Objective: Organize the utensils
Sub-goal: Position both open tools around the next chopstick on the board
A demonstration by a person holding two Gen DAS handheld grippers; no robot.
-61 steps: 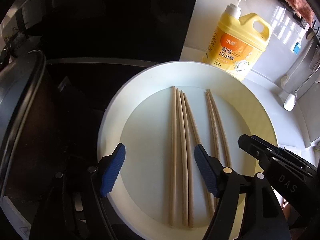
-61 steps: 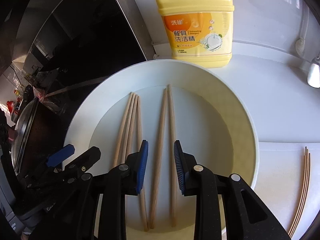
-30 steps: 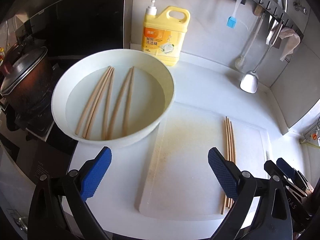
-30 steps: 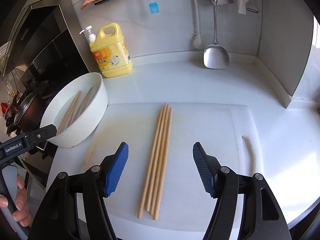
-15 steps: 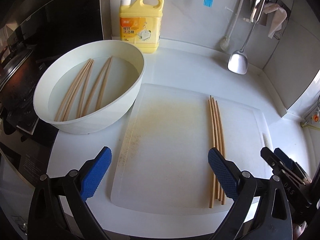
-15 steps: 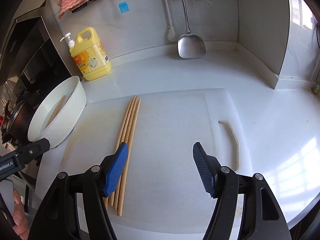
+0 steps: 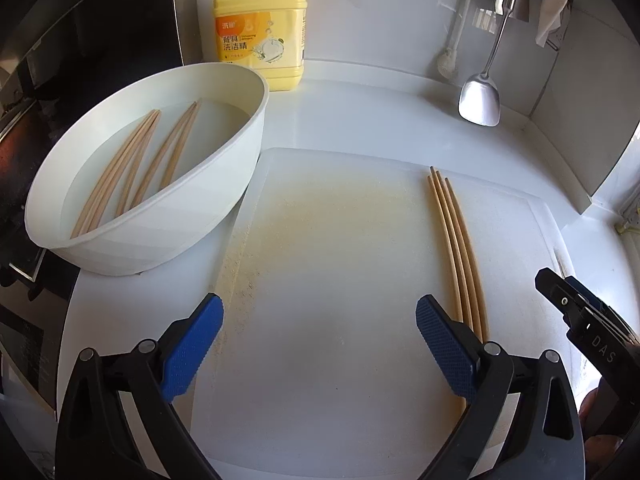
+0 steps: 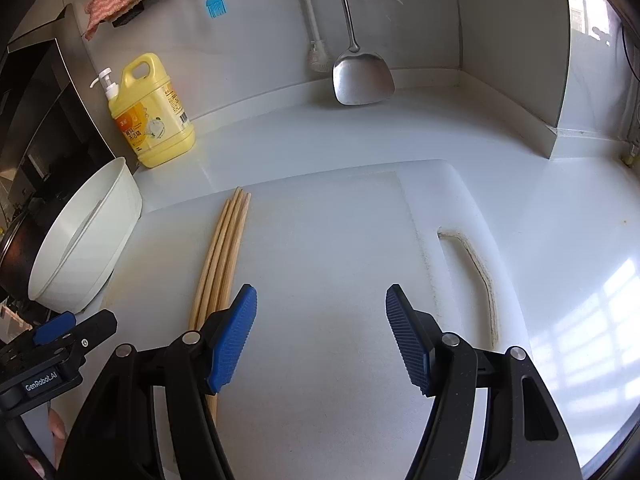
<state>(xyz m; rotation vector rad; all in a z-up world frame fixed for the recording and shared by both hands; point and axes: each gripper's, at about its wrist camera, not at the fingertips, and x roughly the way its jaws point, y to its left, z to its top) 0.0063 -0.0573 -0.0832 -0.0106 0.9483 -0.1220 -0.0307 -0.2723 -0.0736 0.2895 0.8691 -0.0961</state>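
Both the left gripper [image 7: 318,344] and right gripper [image 8: 320,340] hover wide apart, holding nothing, over the cutting board [image 7: 340,280]; sorted chopsticks [image 7: 454,240] lie there, others soak in the basin [image 7: 192,216].

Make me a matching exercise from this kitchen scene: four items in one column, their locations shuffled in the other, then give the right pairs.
Items:
1. bundle of chopsticks
2. loose chopsticks
3. yellow detergent bottle
4. metal spatula

Places:
A. in the white basin
B. hanging against the back wall
C. lying on the white cutting board
D. standing on the counter behind the basin

Pairs: 1-C, 2-A, 3-D, 4-B
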